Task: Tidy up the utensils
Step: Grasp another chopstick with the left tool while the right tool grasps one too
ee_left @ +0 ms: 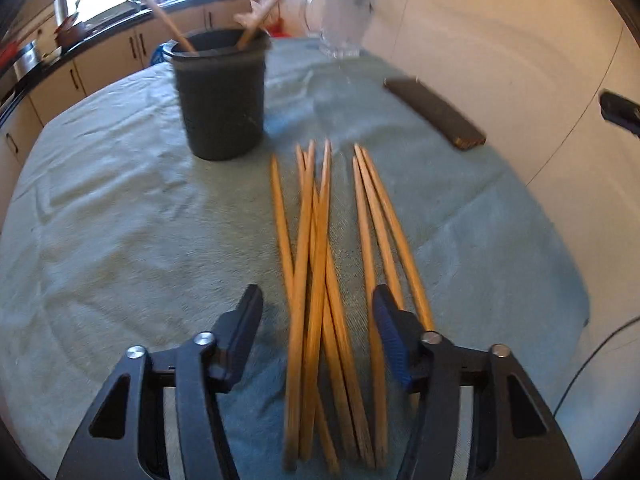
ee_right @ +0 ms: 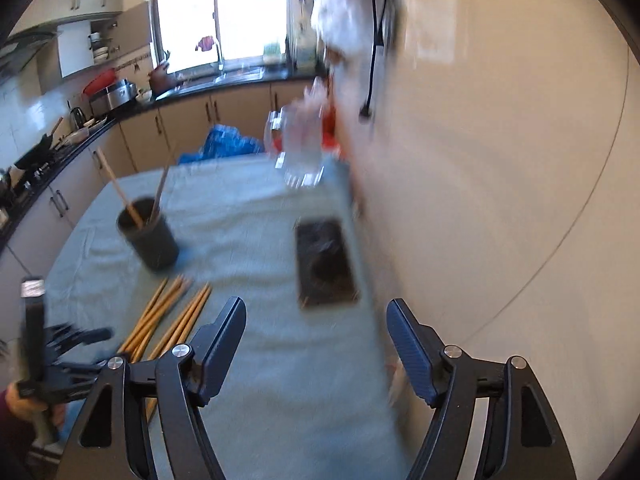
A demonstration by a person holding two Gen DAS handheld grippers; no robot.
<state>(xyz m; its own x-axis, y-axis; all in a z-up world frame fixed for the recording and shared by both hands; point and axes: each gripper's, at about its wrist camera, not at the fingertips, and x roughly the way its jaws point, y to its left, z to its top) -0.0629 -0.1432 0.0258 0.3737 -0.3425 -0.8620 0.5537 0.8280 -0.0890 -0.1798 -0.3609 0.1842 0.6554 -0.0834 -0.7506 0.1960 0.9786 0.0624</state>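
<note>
**Loose chopsticks on the cloth, two upright in the dark cup**

Left wrist view: a bundle of wooden chopsticks (ee_left: 316, 300) lies on the pale green cloth (ee_left: 120, 220), long, thin, honey-coloured sticks with tapered tips pointing away from the camera. Several cross one another in the middle of the pile; three lie a little apart on the right. The left gripper (ee_left: 318, 304) hangs over their near ends with its fingers spread wide, one on either side of the central sticks, gripping nothing. The dark ribbed pads (ee_left: 390, 332) look rubbery. Beyond the tips stands a dark, round, matte cup (ee_left: 222, 96), with two sticks leaning out of it at opposite angles. A clear glass jug (ee_left: 340, 12) stands further back, and a flat dark rectangular slab (ee_left: 434, 112) lies to the right near the pale wall.

Right wrist view: this camera sits higher and further right, so the chopsticks (ee_right: 168, 320) appear only at lower left, partly hidden behind the gripper's frame. The right gripper (ee_right: 316, 320) is held wide apart above bare cloth (ee_right: 260, 360), empty. The slab (ee_right: 326, 264) shows here from above, just beside the cloth's right edge. The cup (ee_right: 148, 236) and jug (ee_right: 300, 148) are blurred. Only this view shows the left gripper (ee_right: 80, 338) from outside, at far left, and the kitchen counter (ee_right: 200, 92) under a bright window.
</note>
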